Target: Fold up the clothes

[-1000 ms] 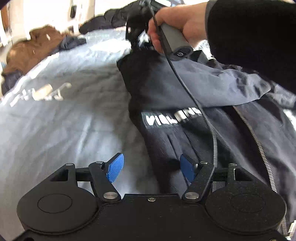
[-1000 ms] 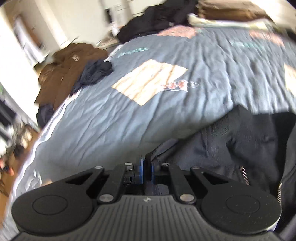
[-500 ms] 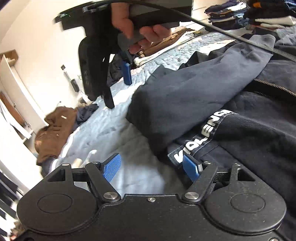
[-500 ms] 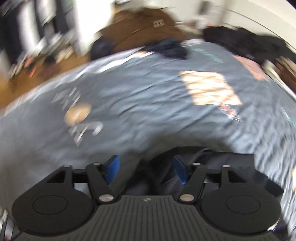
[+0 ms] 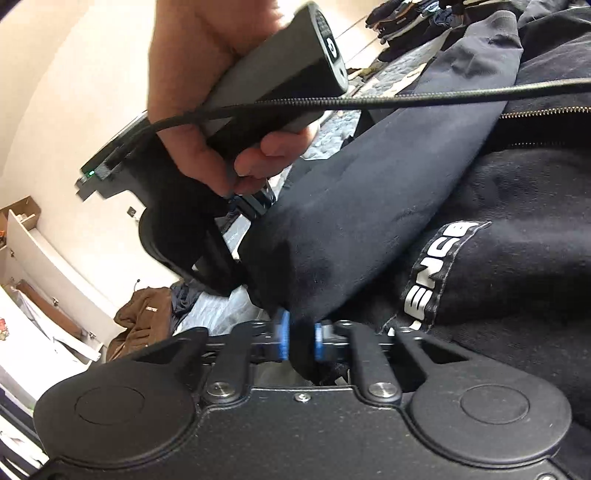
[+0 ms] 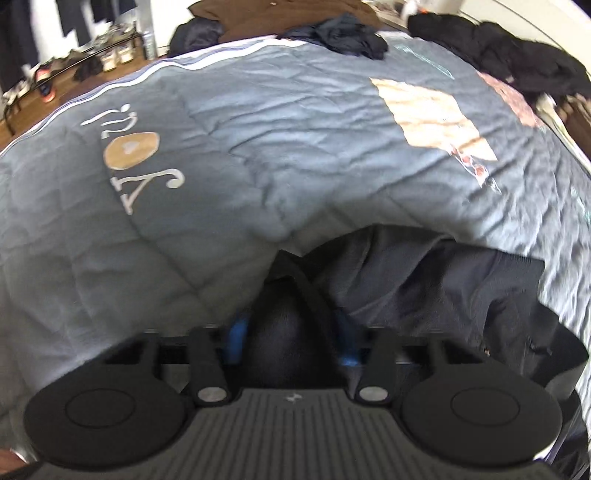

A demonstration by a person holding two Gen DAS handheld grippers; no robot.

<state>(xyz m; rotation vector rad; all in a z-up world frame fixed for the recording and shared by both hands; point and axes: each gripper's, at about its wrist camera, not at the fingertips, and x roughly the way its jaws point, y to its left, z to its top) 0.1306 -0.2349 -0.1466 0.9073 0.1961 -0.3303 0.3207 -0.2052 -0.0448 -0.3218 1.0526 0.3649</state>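
A black zip jacket (image 5: 369,206) with a white-lettered band (image 5: 432,269) lies on a grey-blue bedspread (image 6: 258,147). My left gripper (image 5: 300,339) is shut, its blue pads pinching a fold of the jacket's dark fabric at the near edge. In the left wrist view a hand (image 5: 207,74) holds the right gripper's handle at the end of the sleeve. In the right wrist view the right gripper (image 6: 291,343) points down at the jacket (image 6: 424,280). Its jaws are closing, and a bunch of black fabric fills the gap between the pads and touches both.
A cable (image 5: 406,98) runs across above the jacket. A brown garment (image 6: 280,14), a dark blue one (image 6: 351,37) and a black heap (image 6: 517,55) lie at the bed's far edge. Folded stacks (image 5: 406,18) sit beyond. Shoes (image 6: 44,88) stand on the floor.
The left jaws stood wide open over the jacket and have now closed on its fabric. The right gripper let go, swung over the sleeve end and is closing. Both views rolled.
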